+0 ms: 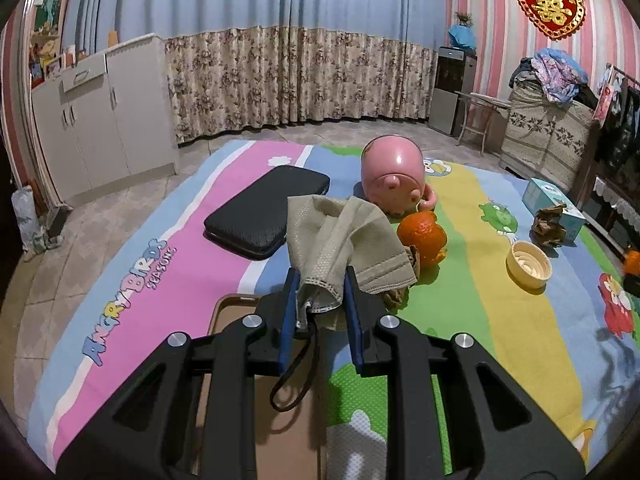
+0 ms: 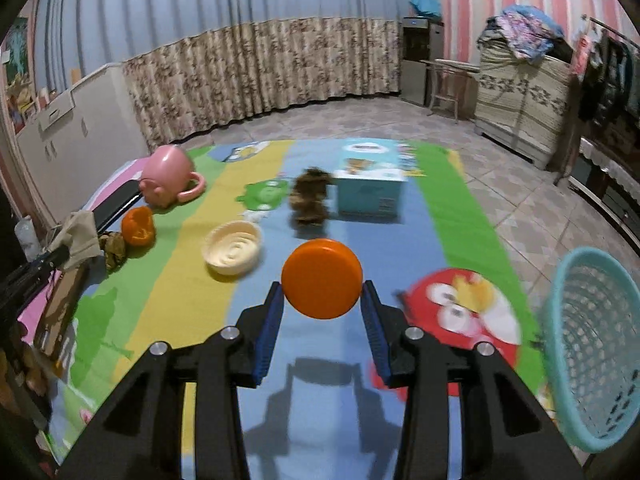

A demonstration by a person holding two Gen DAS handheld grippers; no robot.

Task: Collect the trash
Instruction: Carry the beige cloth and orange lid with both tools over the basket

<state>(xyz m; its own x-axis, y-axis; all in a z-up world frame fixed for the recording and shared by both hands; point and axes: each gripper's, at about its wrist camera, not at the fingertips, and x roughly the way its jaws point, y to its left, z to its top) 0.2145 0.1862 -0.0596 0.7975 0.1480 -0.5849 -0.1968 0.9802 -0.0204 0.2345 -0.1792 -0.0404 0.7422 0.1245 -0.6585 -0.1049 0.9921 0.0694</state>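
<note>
Cartoon mat: right gripper jaws clamp orange lid; left gripper jaws pinch mask.

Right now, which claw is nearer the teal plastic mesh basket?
Right. The right claw hovers just left of the basket; the left claw sits across the mat, far left.

Home, a lived-in room. Tiled floor with a cartoon play mat; long curtains along the far wall; pink striped wallpaper with a red heart ornament; white cabinet at left; clothes piled on a covered chest at right.
</note>
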